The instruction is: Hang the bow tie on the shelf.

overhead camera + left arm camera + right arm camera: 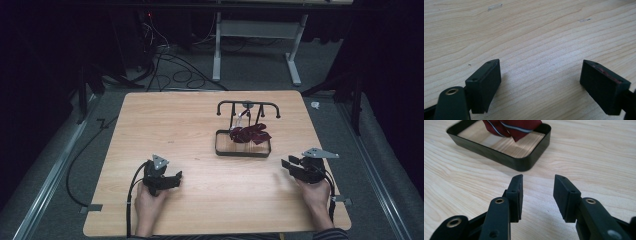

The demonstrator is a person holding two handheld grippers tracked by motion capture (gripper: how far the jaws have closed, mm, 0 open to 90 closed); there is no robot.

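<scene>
I see the tie (512, 127) cut off by the top edge | stand's hook (247, 105) too small to make out

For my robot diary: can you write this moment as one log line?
left gripper: open, empty | right gripper: open, empty | red tie: draped on rack over black tray
</scene>
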